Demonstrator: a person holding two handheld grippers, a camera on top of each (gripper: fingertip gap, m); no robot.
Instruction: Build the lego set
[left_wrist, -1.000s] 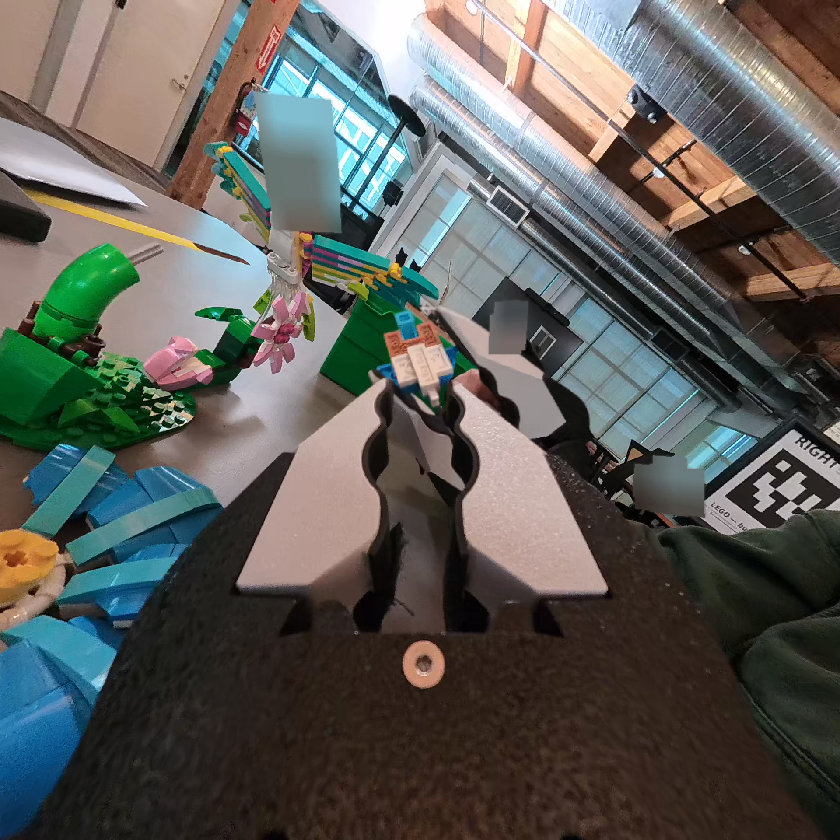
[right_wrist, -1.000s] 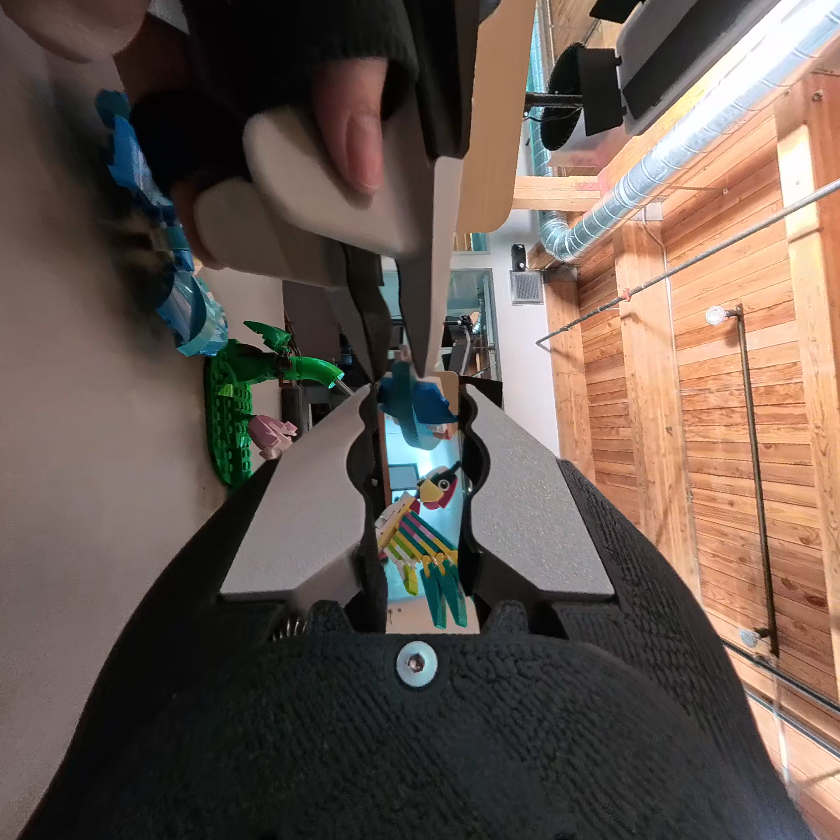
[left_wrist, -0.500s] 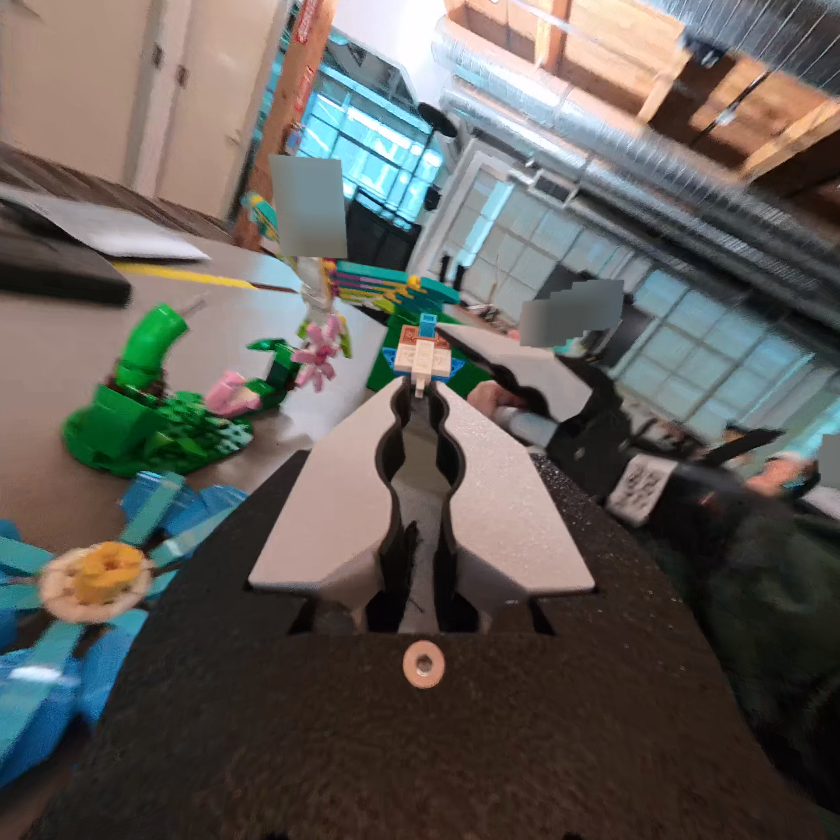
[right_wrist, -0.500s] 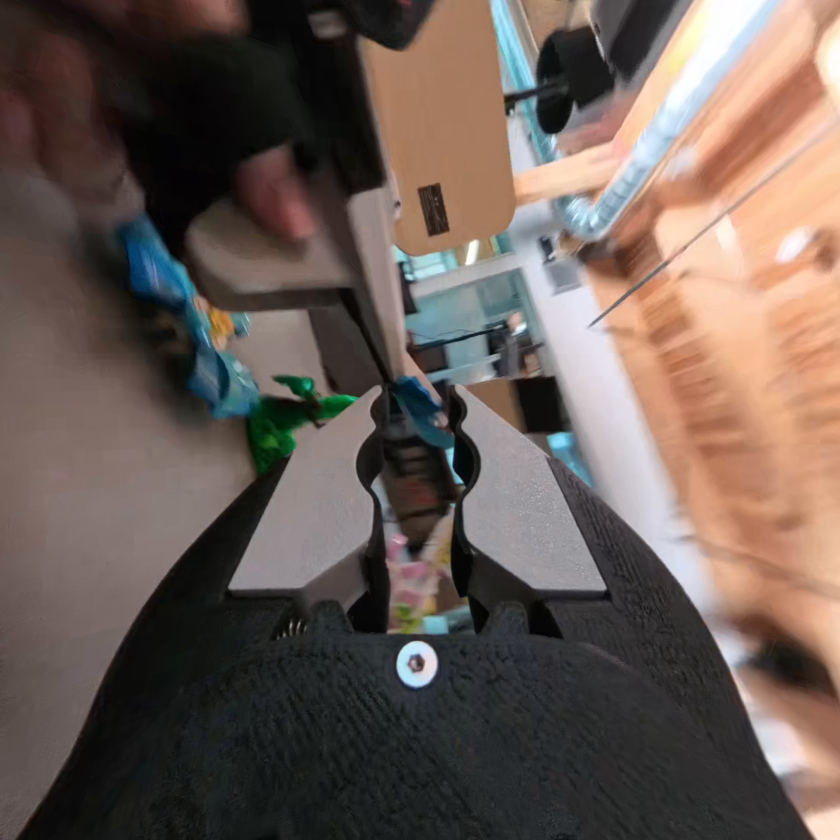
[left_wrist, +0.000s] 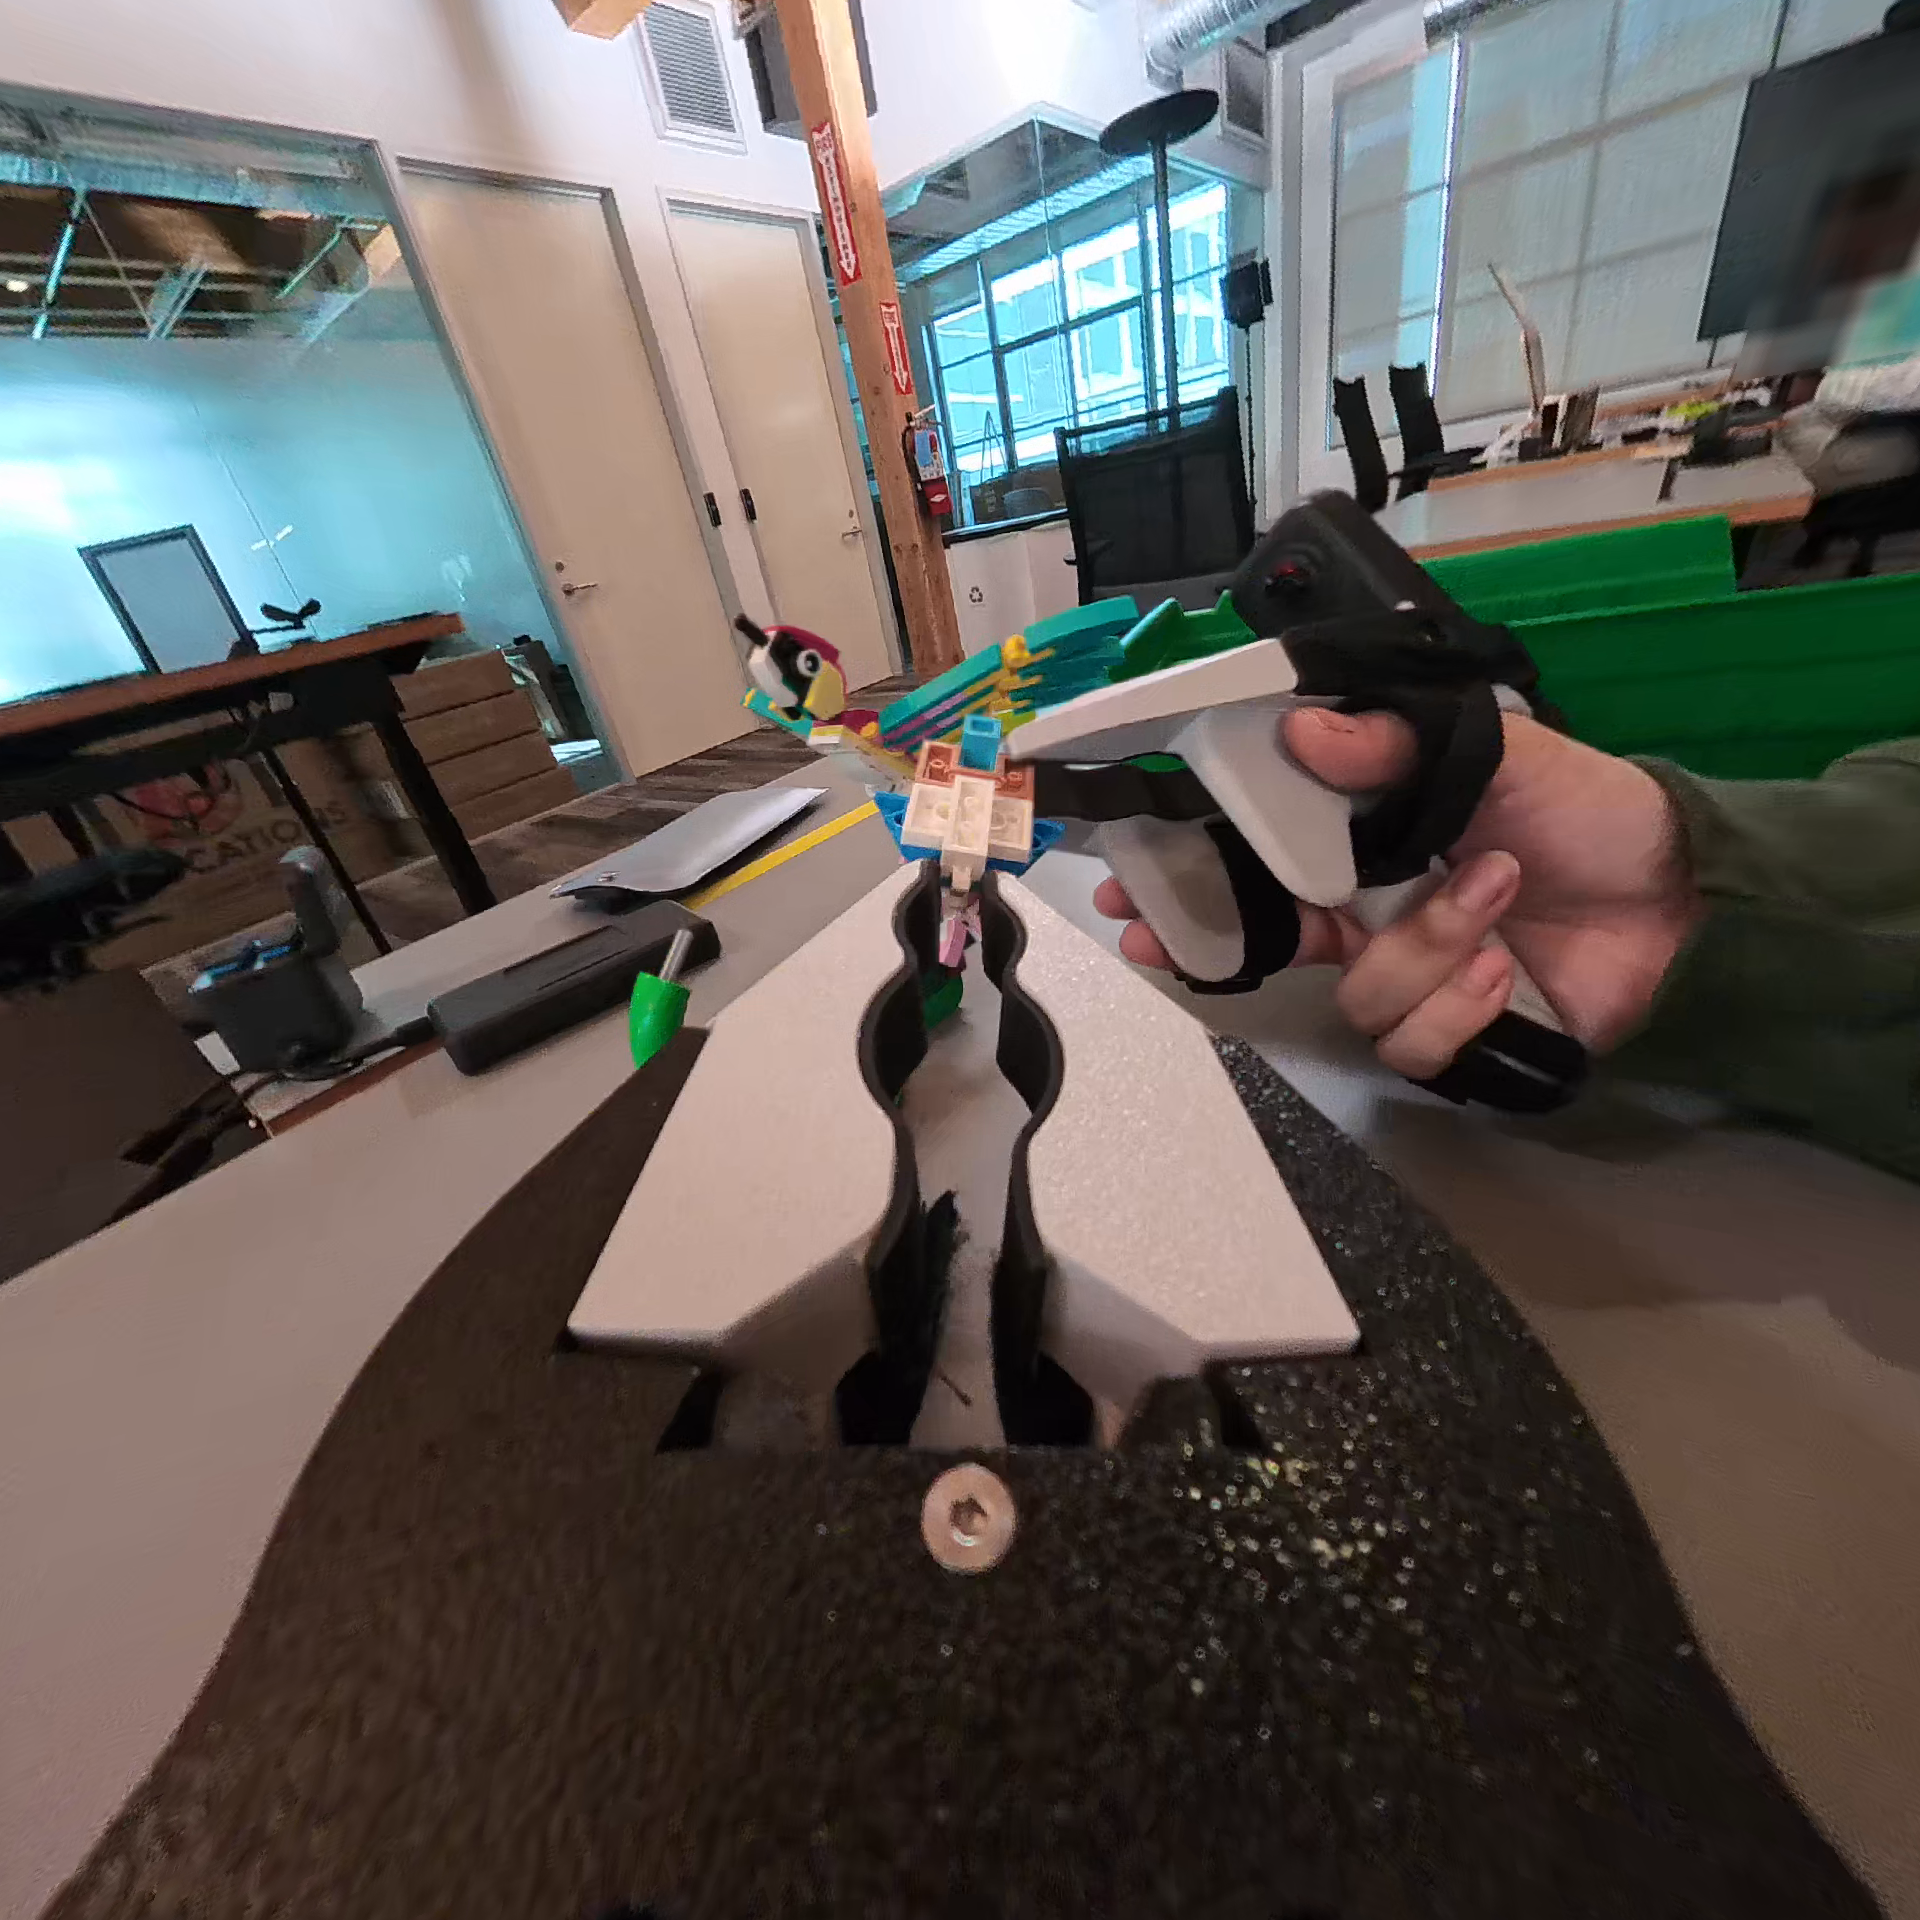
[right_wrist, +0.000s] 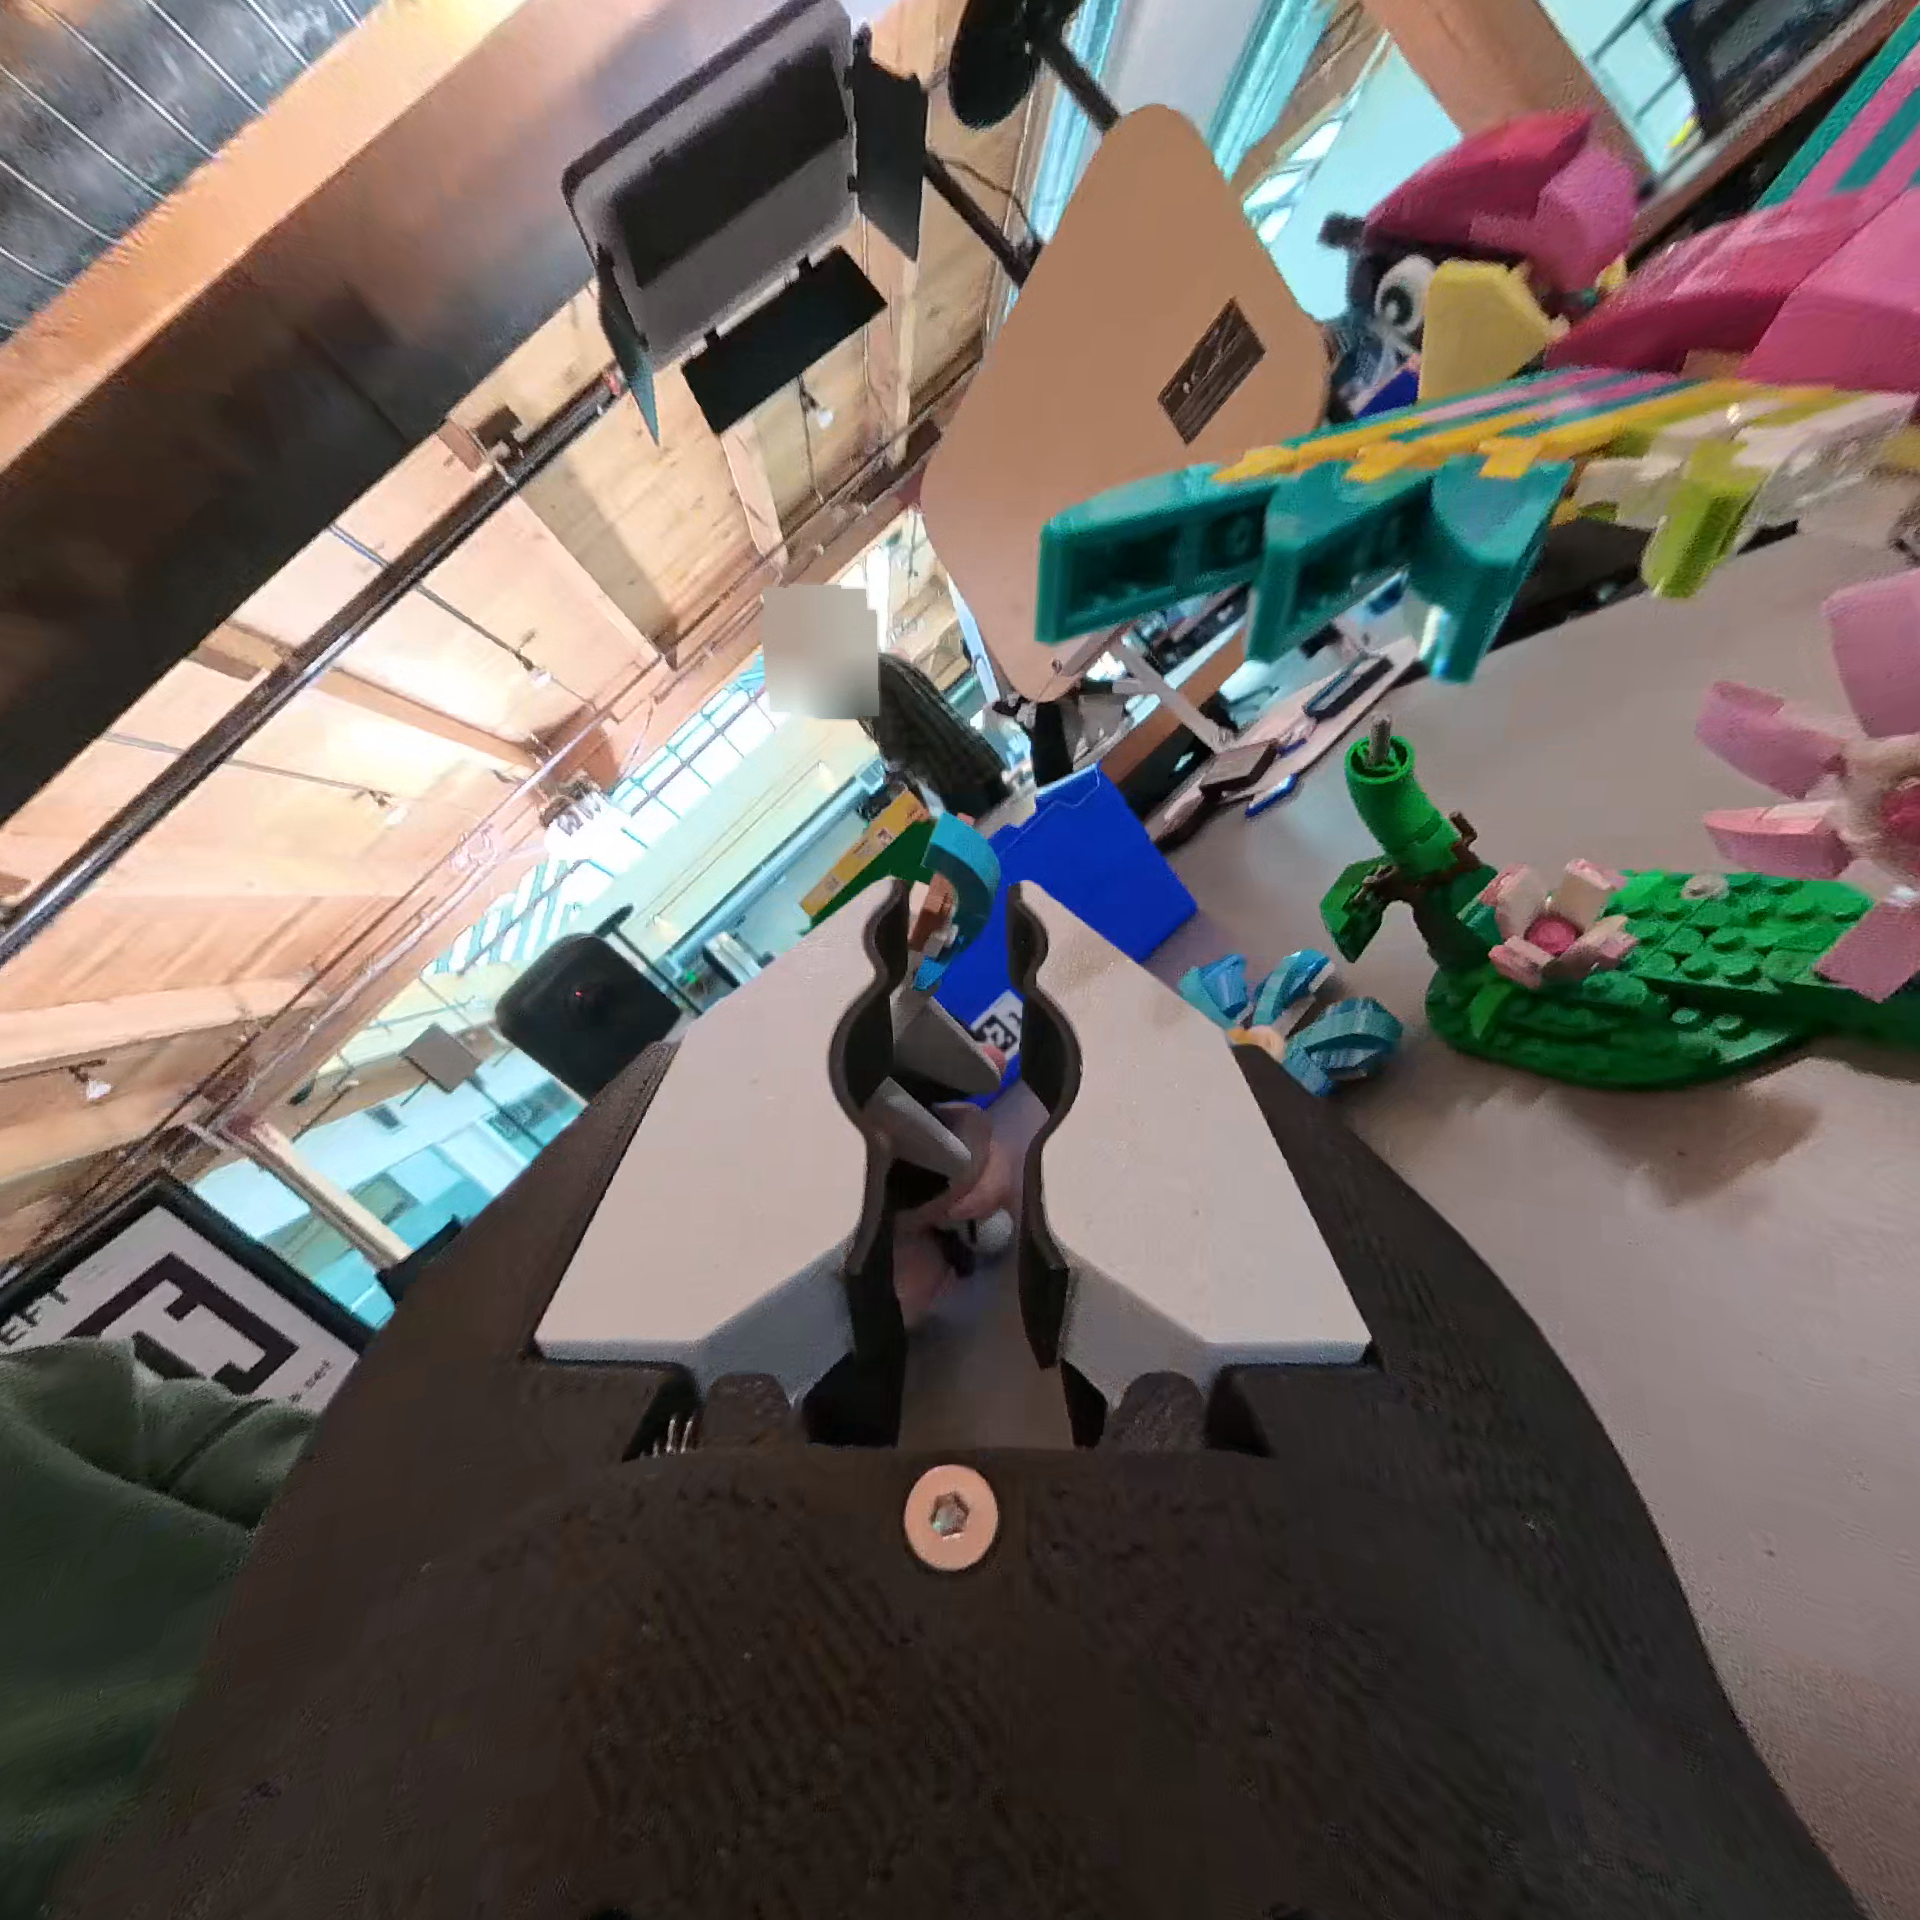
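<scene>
Your left tool (left_wrist: 961, 883): matt grainy grey plastic fingers (left_wrist: 790, 1122), rough black speckled body w/ a shiny metal screw (left_wrist: 968, 1529). It pinches a glossy plastic brick piece (left_wrist: 968, 816). Right tool (right_wrist: 954, 904) same finish. Desk (right_wrist: 1621, 1226) smooth, matt grey. Sleeve (left_wrist: 1808, 935): green cloth. Pillar (left_wrist: 871, 312): bare wood.

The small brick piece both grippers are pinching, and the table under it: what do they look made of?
Small brick piece: glossy moulded plastic, going by its studs and bright white, orange and blue colours. Table: smooth matte grey top, probably laminate; no grain shows, so I can't be sure.
</scene>
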